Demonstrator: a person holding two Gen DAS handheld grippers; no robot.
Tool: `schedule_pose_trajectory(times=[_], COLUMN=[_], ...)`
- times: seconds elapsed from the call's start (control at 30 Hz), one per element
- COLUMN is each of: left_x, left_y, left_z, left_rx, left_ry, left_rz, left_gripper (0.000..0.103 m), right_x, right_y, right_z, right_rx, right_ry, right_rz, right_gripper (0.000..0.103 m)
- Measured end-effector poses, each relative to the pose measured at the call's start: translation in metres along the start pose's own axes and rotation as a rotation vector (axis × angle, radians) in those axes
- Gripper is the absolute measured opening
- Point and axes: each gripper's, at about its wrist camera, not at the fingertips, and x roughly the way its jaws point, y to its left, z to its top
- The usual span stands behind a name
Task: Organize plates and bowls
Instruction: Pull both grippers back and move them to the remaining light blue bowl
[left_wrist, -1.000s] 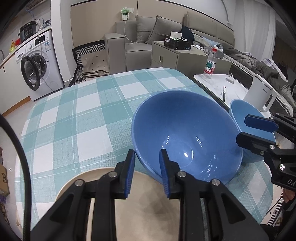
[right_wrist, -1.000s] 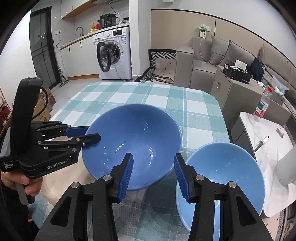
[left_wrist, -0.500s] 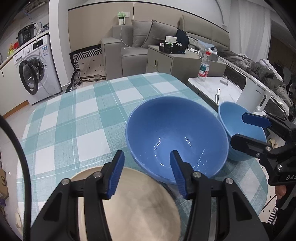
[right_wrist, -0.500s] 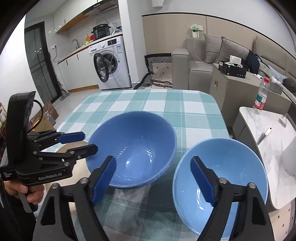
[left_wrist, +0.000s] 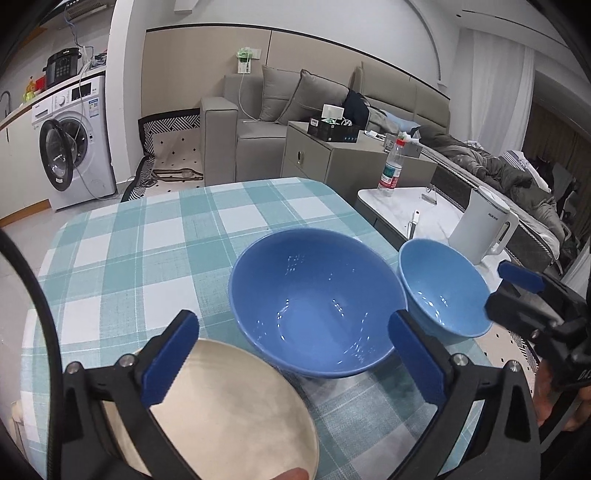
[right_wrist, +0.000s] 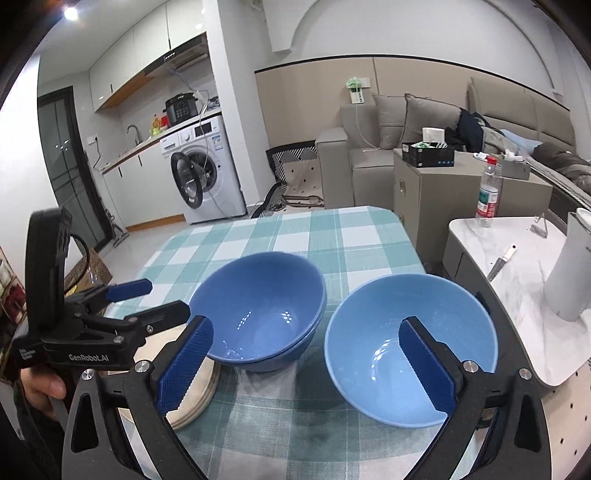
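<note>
Now both my jaws opening wide, nothing gripped. Right gripper (right_wrist: 304, 367) should straddle light bowl (right_wrist: 410, 347) rim, then nest it into dark bowl (left_wrist: 317, 302); left gripper (left_wrist: 295, 358) stays clear.

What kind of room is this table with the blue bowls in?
Most likely a small apartment's open living and kitchen area: a white front-loading washing machine under a counter, a grey fabric sofa, and a teal-checked tablecloth on the table.
</note>
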Motion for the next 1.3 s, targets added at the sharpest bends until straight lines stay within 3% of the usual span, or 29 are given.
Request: schedule_pose_trajectory(times=[0.27,0.5,0.9,1.3], left_x=[0.001,0.006,0.019,0.033], left_y=[-0.014,-0.03,-0.064,-0.093], left_z=[-0.005,-0.009,-0.012,-0.015], left_rx=[-0.004,-0.002,0.013,0.041], left_ry=[0.001,0.014,0.013,0.033], left_rz=[-0.005,0.005,-0.018,-0.061], left_gripper=[0.103,0.103,0.103,0.099], right_x=[-0.025,-0.035,-0.035,-0.028], right_y=[-0.021,-0.035,-0.095,-0.123], right_z=[0.004,0.005,-0.001,-0.008], right_rx=[0.036,0.055,0.173,0.206], right_ry=[-0.043,-0.058,-0.036,-0.003], right_rz=[-0.054,-0.044,-0.129,-0.173], right_gripper=[0.102,0.102,0.102,0.102])
